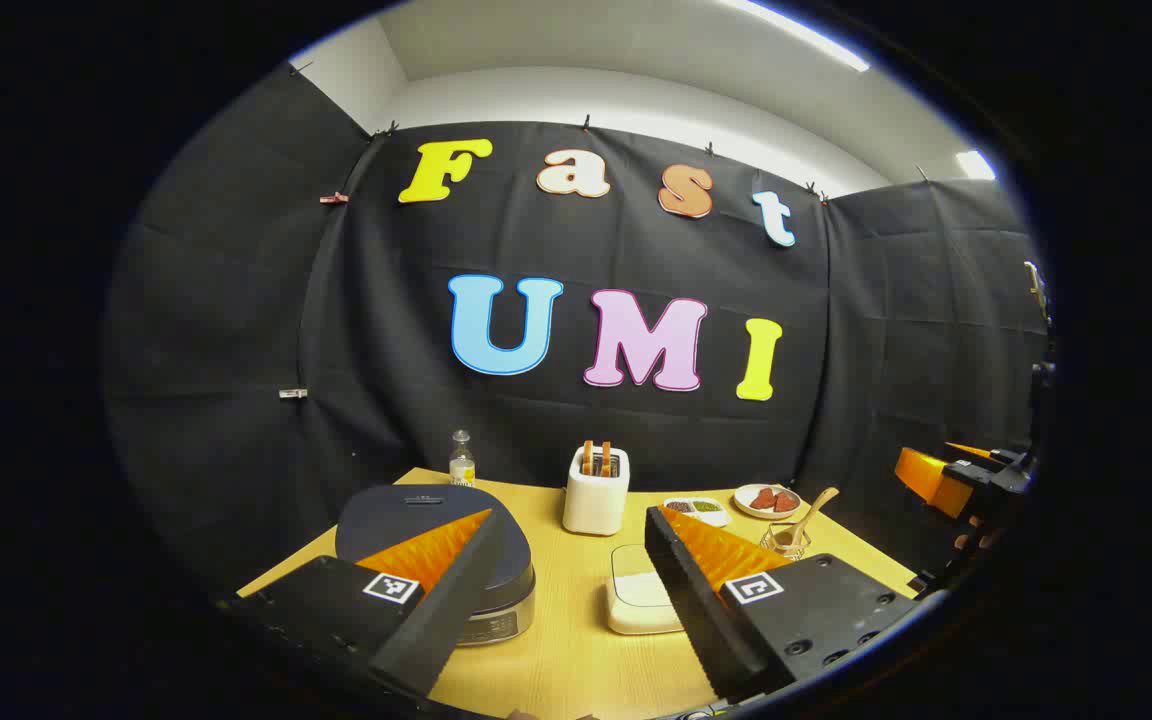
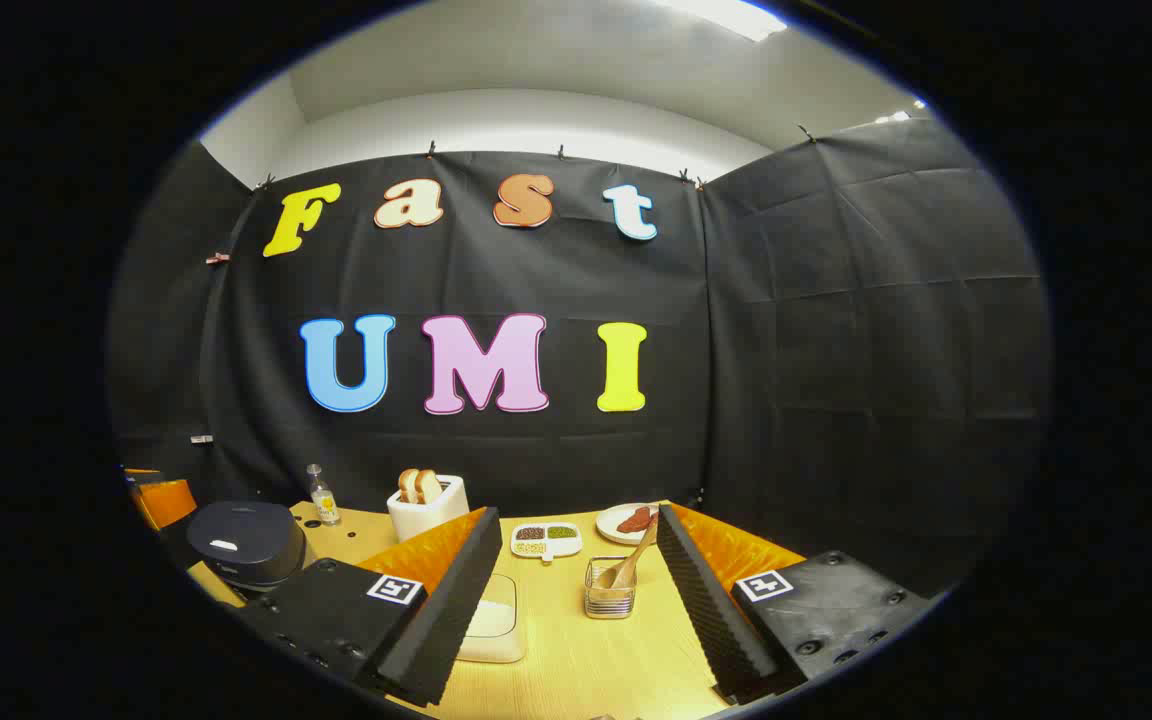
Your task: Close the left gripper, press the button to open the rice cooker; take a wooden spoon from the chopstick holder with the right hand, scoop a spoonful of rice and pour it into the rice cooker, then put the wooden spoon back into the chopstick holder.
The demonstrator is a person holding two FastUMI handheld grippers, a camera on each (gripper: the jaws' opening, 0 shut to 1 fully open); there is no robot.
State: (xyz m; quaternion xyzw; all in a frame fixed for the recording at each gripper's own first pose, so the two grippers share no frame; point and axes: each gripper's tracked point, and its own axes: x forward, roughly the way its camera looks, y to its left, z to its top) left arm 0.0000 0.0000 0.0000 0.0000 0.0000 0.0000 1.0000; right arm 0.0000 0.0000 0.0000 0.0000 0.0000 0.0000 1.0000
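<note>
The rice cooker (image 1: 416,510), dark-lidded and closed, sits at the table's left, partly behind my left gripper's left finger; the right gripper view has the rice cooker (image 2: 246,540) at far left. My left gripper (image 1: 573,515) hangs open above the table's front, holding nothing. A wooden spoon (image 2: 636,555) stands slanted in the wire chopstick holder (image 2: 609,590), straight ahead between the fingers of my open right gripper (image 2: 578,515). A white box of rice (image 2: 491,620) lies beside the holder. In the left gripper view the spoon (image 1: 816,505), holder (image 1: 786,540) and rice box (image 1: 636,590) are at right.
At the back of the wooden table (image 1: 576,650) stand a white toaster (image 1: 596,490) with bread, a small bottle (image 1: 461,460), a divided dish (image 1: 696,510) and a plate (image 1: 766,500) of red food. Black cloth walls close the booth behind and at both sides.
</note>
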